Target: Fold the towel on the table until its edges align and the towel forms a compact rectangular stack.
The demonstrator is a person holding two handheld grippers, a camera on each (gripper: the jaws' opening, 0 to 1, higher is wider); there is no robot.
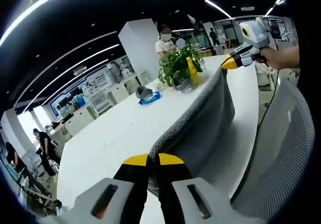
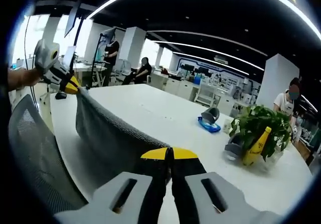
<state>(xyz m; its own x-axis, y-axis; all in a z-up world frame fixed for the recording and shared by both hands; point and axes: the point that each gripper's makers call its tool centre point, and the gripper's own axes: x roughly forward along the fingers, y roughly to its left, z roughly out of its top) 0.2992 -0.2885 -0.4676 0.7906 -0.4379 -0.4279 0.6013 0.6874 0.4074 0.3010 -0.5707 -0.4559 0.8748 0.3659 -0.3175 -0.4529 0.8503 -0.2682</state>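
The grey towel [image 1: 200, 126] hangs stretched above the white table [image 1: 115, 133], a corner pinched in each gripper: left gripper [image 1: 149, 159] at 6 o'clock, right gripper [image 1: 224, 63] at 1 o'clock beside the potted plant [image 1: 176, 66].

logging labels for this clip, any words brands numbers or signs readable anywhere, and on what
None can be read.
Yellow bottle by the plant: dark marks on it, too small to read.
Far wall displays: too blurred to read.
Grey towel and white table: no text seen.
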